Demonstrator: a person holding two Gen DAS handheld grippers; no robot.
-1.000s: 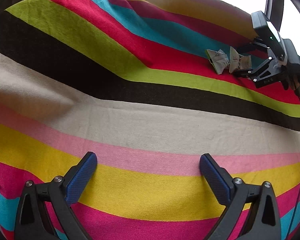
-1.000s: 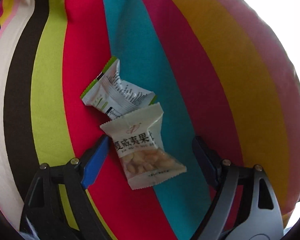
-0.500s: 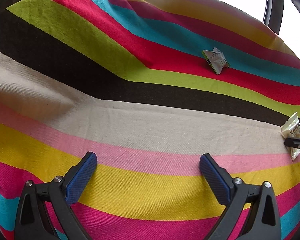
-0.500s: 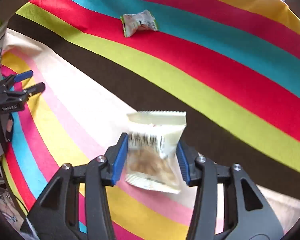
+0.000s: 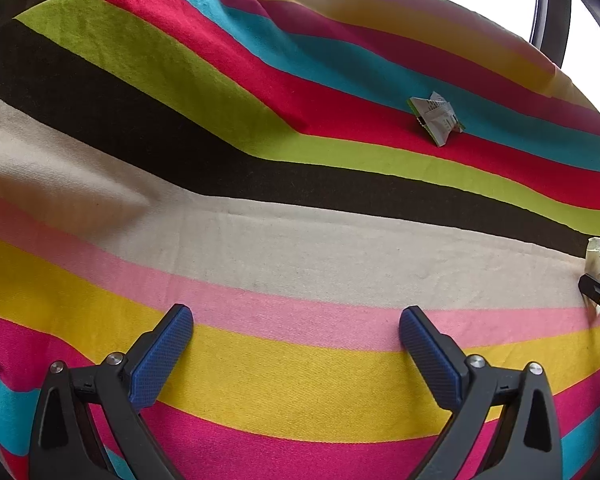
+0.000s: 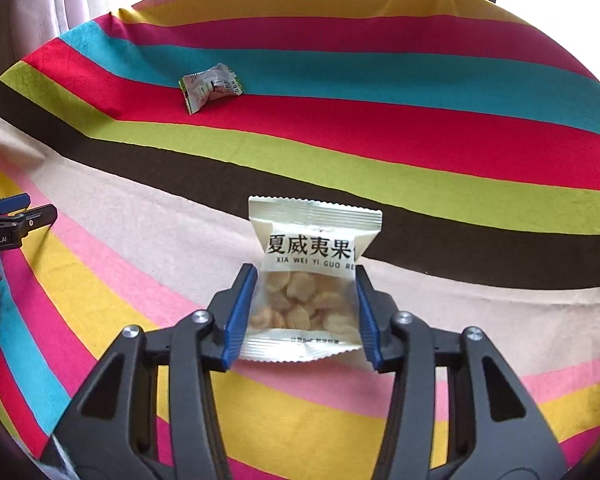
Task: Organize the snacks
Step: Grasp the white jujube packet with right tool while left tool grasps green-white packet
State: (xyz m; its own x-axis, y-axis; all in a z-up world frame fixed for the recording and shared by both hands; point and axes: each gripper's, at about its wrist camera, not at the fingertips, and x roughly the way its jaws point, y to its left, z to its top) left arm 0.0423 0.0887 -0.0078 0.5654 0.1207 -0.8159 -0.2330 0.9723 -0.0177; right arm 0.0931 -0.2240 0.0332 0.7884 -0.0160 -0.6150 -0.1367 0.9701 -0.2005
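My right gripper (image 6: pixel 305 294) is shut on a white nut packet (image 6: pixel 310 276) with Chinese print and holds it above the cream stripe of the striped cloth (image 6: pixel 420 152). The packet's edge shows at the far right of the left wrist view (image 5: pixel 595 258). A second, green-edged snack packet (image 6: pixel 210 86) lies on the red and teal stripes at the back; in the left wrist view this packet (image 5: pixel 436 118) sits far ahead to the right. My left gripper (image 5: pixel 296 330) is open and empty over the pink and yellow stripes, and it shows at the left edge of the right wrist view (image 6: pixel 18 210).
The striped cloth (image 5: pixel 260 240) covers the whole surface and has folds at the left. Bright windows and a dark frame (image 5: pixel 548 4) stand behind the far edge. A curtain (image 6: pixel 52 4) hangs at the back left.
My right gripper closed on the nut packet, lifted it away from the green-edged packet and carried it toward the near side of the cloth. The left gripper has stayed still.
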